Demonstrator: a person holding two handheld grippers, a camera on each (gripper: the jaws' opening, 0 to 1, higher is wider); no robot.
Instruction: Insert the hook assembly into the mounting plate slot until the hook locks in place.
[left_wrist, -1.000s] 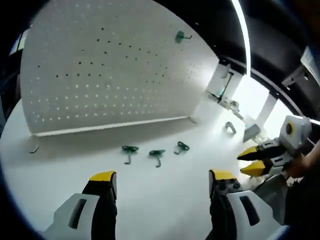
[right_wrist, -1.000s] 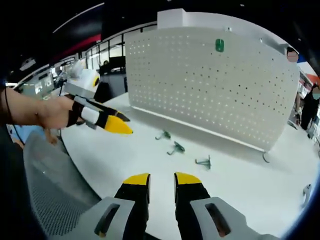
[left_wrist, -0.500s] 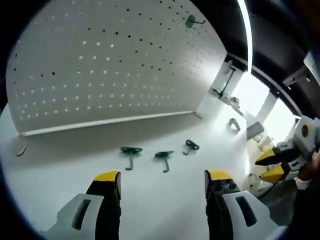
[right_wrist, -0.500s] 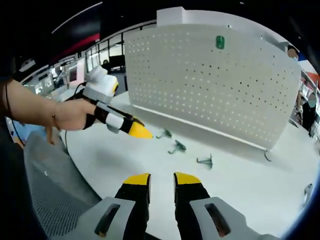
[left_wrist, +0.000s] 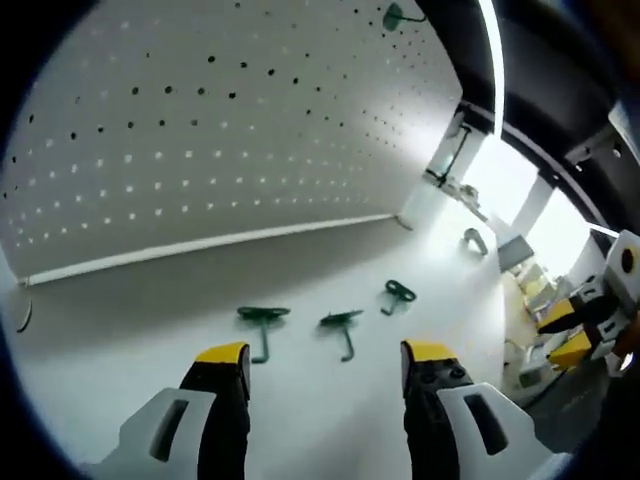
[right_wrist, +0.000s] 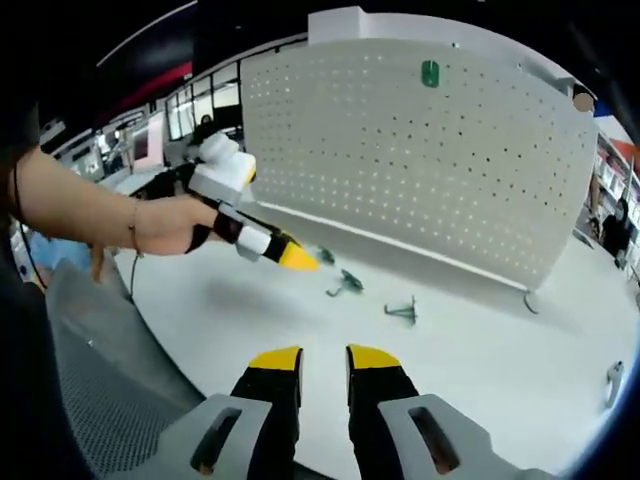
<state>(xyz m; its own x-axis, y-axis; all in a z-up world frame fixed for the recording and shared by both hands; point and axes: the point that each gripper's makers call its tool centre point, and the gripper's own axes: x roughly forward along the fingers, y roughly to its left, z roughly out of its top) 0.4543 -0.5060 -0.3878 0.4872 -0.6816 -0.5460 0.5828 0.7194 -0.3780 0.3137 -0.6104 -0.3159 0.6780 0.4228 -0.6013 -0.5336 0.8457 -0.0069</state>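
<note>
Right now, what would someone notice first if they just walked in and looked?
First the big white pegboard standing upright on the table, with one green hook hung near its top. Next, three loose green hooks lying on the table in front of it. The left gripper, held in a hand, reaches toward them.

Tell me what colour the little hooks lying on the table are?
Dark green hooks, clearest in the left gripper view.

1. Left gripper (left_wrist: 323, 352): jaws spread wide apart, gripping nothing; the right gripper view shows it (right_wrist: 297, 259) held in a hand (right_wrist: 170, 224), forearm extended.
2. Right gripper (right_wrist: 323, 355): jaws nearly together, a narrow gap between the tips, nothing held.
</note>
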